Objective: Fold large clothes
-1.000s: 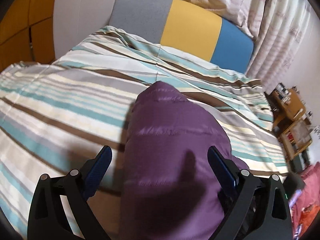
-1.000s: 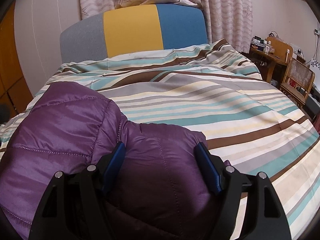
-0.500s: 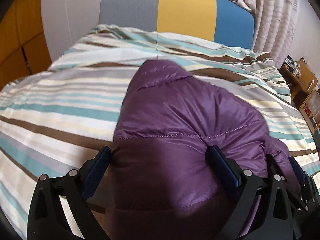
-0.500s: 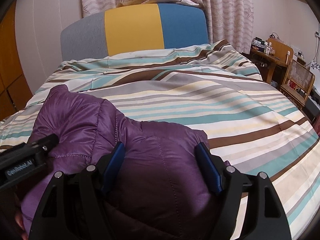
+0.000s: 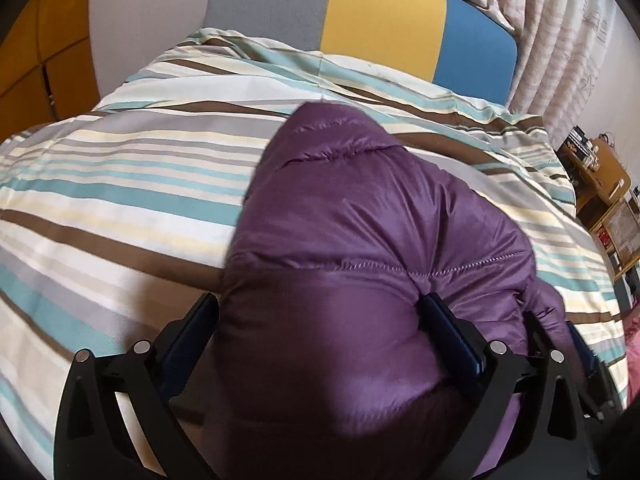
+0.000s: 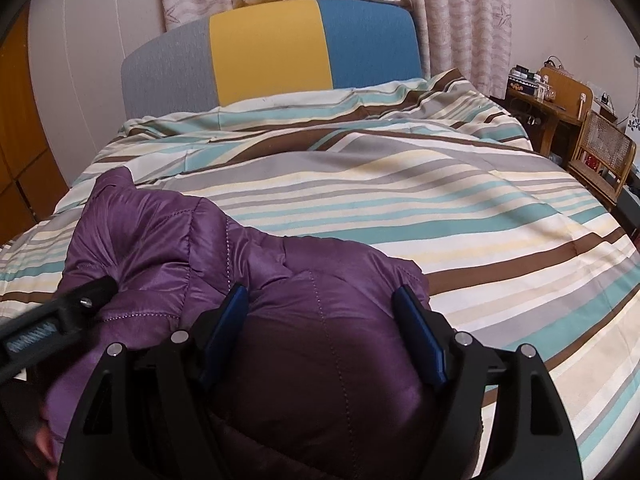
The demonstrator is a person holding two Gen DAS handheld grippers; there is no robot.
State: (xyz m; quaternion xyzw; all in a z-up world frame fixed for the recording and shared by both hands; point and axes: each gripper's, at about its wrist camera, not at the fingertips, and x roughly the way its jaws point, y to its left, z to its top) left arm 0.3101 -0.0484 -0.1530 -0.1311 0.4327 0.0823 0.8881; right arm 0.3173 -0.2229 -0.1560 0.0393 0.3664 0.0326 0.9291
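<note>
A purple quilted puffer jacket (image 5: 372,248) lies bunched on the striped bed cover (image 5: 120,208). My left gripper (image 5: 320,312) is open, its blue-padded fingers (image 5: 452,328) wide apart on either side of the jacket's near bulge. The jacket also shows in the right wrist view (image 6: 192,248). My right gripper (image 6: 320,304) is open too, straddling the jacket's near right part. The left gripper's black body (image 6: 56,316) shows at the left edge there. The right gripper's body (image 5: 560,340) shows at the lower right of the left wrist view.
A headboard (image 6: 272,52) in grey, yellow and blue stands at the far end, with curtains (image 6: 460,12) behind. A wooden desk and chair (image 6: 592,148) stand to the right of the bed. Orange cabinet doors (image 5: 36,52) are at the left.
My left gripper has swung right and lowered over the jacket, coming in beside the right gripper. The jacket's far part has been pushed flatter. The right gripper has barely moved.
</note>
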